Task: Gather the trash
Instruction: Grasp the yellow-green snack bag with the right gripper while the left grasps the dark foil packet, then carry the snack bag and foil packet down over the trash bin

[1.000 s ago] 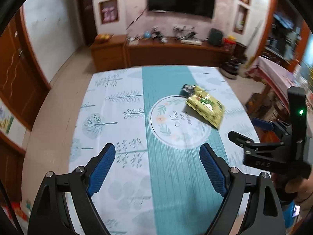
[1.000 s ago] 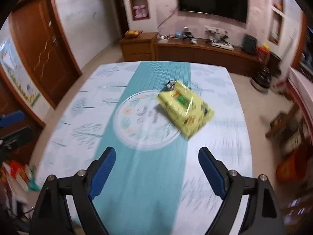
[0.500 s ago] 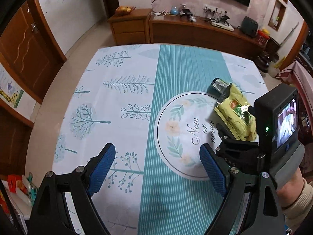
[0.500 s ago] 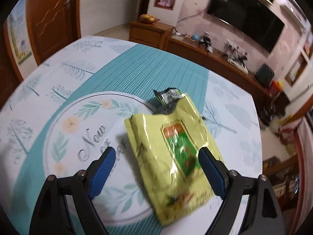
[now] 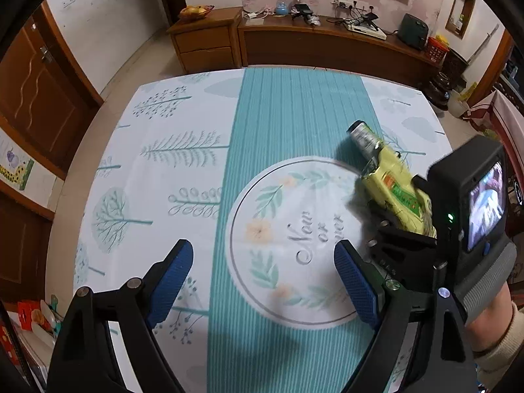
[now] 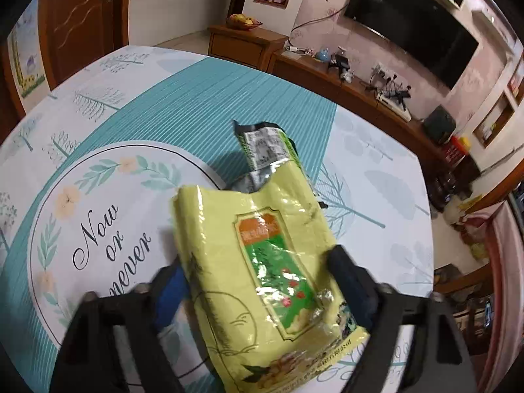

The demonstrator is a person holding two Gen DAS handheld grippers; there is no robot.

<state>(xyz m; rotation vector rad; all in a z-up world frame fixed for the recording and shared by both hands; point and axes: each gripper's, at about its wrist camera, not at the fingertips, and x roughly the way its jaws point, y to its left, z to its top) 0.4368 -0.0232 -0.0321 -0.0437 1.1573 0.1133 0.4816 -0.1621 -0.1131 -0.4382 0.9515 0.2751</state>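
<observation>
Right claw (image 6: 258, 262) has just been closing around yellow wrapper (image 6: 262, 255), lower centre of frame; pad contact unclear, blurred. Left claw (image 5: 262, 265) open over table (image 5: 183, 177).

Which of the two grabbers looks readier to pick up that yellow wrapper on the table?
The right gripper. Its jaws have just been closing around the yellow wrapper, which lies between its fingers. The left gripper hangs open above the tablecloth, with nothing between its fingers and the wrapper off to its side.
</observation>
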